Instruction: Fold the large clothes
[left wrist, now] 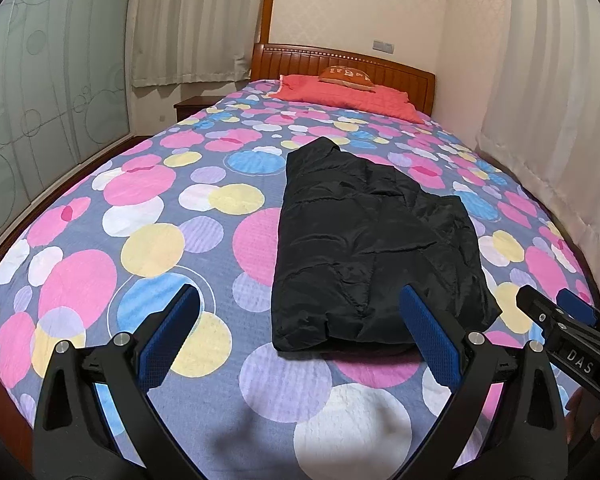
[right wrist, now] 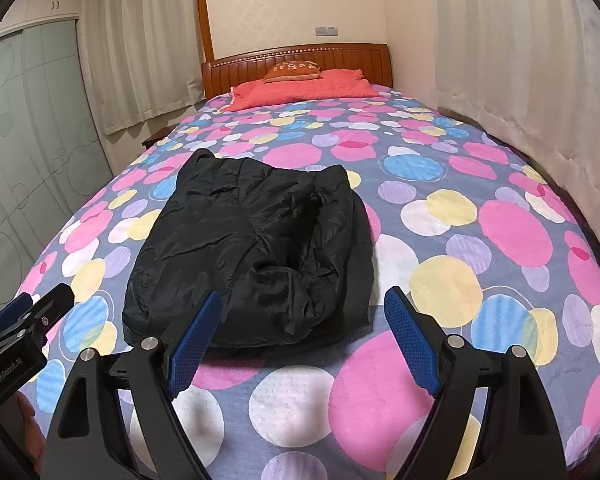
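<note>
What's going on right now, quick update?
Left gripper open, empty. Right gripper open, empty. Black jacket folded on bedspread, untouched. Nothing in the way.

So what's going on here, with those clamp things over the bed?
A person holds a two-finger gripper in each hand and is folding a large black jacket on a bed with a spotted bedspread. The jacket lies in a folded bundle, and nothing grips it. The left gripper and the right gripper are both open and empty at the jacket's near edge. A red pillow lies by the wooden headboard.
</note>
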The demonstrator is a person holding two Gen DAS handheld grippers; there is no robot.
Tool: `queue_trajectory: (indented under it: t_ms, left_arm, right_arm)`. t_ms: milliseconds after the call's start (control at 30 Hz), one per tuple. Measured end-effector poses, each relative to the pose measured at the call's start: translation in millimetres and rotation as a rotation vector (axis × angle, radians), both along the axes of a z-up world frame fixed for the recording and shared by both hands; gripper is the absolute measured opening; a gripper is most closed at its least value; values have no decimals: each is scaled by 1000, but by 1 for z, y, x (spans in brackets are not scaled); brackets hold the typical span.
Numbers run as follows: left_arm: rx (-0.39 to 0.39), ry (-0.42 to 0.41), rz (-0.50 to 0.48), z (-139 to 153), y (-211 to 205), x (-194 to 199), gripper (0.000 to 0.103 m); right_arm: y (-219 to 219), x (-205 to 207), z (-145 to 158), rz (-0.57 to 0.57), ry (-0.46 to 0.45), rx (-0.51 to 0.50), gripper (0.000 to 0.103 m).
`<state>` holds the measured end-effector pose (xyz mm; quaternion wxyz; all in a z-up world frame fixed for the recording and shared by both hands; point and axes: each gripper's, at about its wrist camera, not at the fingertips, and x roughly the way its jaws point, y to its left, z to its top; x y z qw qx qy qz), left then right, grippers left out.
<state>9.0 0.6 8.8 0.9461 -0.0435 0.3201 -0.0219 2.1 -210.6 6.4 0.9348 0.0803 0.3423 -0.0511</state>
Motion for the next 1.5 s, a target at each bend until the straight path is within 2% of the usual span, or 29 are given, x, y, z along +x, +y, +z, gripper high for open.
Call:
queue_trajectory:
  t_ms: [833,1033,1200,1400,1500]
  left_arm:
    - [-5,-4,-2,-1,0,-4,100]
    - [15,-12,6,-1,-5,-6,100]
    - [29,11,45,-2,-4,-5,101]
    - [-12,19,31,-7,-2,-2,101]
    - [26,58,60,-13,-3,0,101]
  right_arm:
    - [1,0,-1,3,-1,4,82]
    - [2,0,-1,3,-1,4,82]
    - [6,1,-2,7,2,7,82]
    - [3,1,-4,13,8,10,82]
    - [1,2,-7,15,15,17,82]
